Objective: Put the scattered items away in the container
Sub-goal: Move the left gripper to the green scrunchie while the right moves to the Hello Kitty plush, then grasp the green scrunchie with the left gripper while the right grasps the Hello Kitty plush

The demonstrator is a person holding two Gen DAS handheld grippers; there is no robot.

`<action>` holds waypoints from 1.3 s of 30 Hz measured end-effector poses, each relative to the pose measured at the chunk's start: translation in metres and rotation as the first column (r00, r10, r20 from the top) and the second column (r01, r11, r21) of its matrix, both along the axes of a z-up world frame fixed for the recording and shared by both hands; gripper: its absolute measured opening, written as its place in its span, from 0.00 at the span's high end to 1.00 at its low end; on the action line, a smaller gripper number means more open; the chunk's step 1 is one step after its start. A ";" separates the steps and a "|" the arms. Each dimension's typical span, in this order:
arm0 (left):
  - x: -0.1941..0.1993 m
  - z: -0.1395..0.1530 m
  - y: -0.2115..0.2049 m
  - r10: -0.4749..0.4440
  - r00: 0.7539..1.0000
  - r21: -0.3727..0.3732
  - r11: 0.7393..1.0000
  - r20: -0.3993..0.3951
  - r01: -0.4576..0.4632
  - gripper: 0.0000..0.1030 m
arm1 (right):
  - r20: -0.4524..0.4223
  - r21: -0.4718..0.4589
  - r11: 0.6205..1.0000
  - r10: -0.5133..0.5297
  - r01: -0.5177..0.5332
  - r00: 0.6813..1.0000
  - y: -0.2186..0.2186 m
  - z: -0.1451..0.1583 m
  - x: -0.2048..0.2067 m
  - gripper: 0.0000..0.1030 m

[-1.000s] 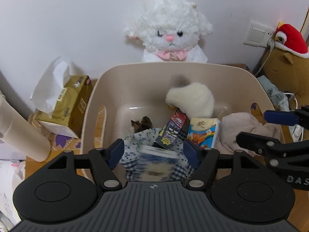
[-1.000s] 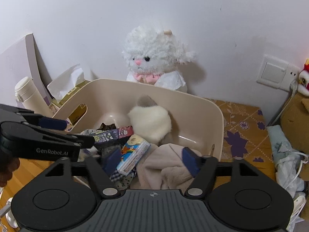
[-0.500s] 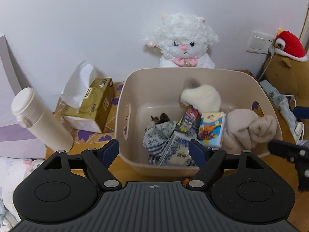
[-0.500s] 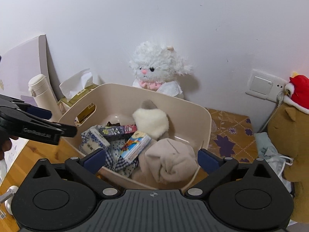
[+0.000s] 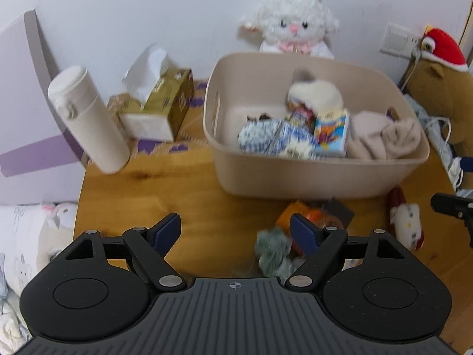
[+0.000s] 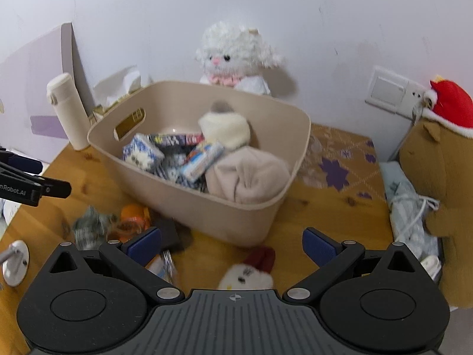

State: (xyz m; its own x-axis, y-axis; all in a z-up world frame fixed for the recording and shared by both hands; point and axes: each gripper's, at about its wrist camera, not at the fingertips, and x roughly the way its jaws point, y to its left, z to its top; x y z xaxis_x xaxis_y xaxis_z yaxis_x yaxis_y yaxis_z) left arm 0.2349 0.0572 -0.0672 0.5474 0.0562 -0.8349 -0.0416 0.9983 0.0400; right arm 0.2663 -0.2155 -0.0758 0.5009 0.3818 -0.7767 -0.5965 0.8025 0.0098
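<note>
The beige bin [image 5: 319, 174] stands on the wooden table and holds a beige knit cloth [image 6: 248, 174], tissue packs, a blue-patterned pack [image 5: 283, 136] and a cream plush. My left gripper [image 5: 235, 227] hangs open over the table in front of the bin, nothing between its fingers. A grey fuzzy item [image 5: 273, 251], an orange packet [image 5: 307, 216] and a dark square [image 5: 340, 210] lie by its right finger. My right gripper [image 6: 232, 244] is open and empty above a small white plush with a red hat [image 6: 251, 272].
A cream flask [image 5: 88, 118] and a gold tissue box [image 5: 159, 103] stand left of the bin. A white lamb plush [image 5: 291, 26] sits behind it against the wall. A brown plush [image 6: 437, 162], cloths and a white cable [image 6: 414, 213] crowd the right side.
Both grippers have drawn back from over the bin toward the table's near side and opened wider. The blue-patterned pack and the beige cloth, earlier between the jaws, now lie in the bin.
</note>
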 end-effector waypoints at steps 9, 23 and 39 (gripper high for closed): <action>-0.016 -0.030 -0.007 -0.027 0.997 0.007 1.000 -0.073 0.028 0.20 | -0.052 -0.048 0.999 -0.025 0.023 0.998 -0.010 -0.031 -0.007 0.00; 0.003 -0.055 -0.017 -0.034 0.992 -0.051 0.998 -0.123 0.028 0.20 | -0.146 -0.081 0.991 -0.120 0.109 0.982 -0.008 -0.074 0.011 0.00; 0.021 -0.075 -0.020 -0.061 0.986 -0.055 0.997 -0.155 0.053 0.77 | -0.217 -0.074 0.987 -0.156 0.143 0.964 -0.008 -0.098 0.025 0.57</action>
